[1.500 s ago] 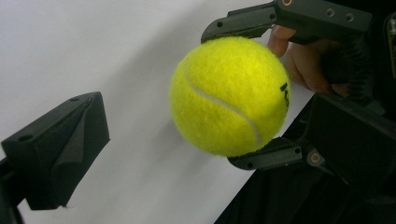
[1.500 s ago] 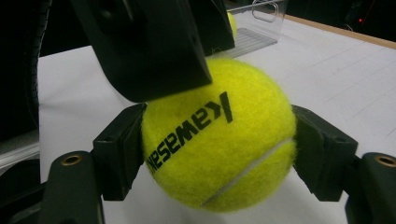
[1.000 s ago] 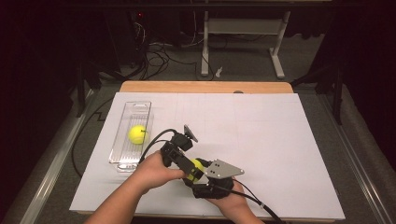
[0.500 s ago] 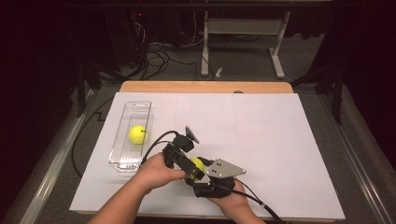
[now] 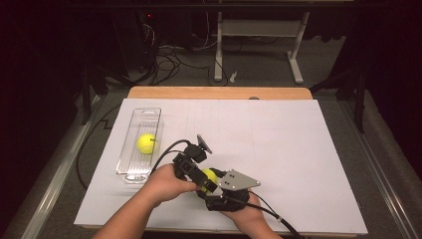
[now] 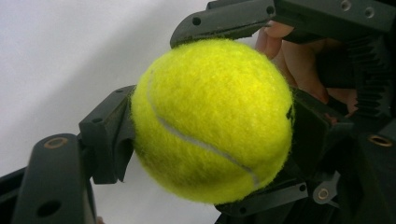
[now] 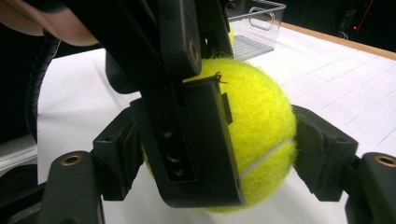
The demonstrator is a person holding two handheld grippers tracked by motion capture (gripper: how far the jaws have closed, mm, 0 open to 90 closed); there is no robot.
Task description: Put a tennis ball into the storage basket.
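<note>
Tennis ball (image 6: 212, 121) clamped by both left gripper (image 6: 210, 135) and right gripper (image 7: 224, 154); left jaws just closed. Release right only once left grip proves firm.

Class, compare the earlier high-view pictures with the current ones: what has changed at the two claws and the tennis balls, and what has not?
The left claw has just been closing and now presses on the tennis ball that the right claw already grips, so both clamp it. Both hands stayed where they were. The second ball lies as before in the clear bin.
</note>
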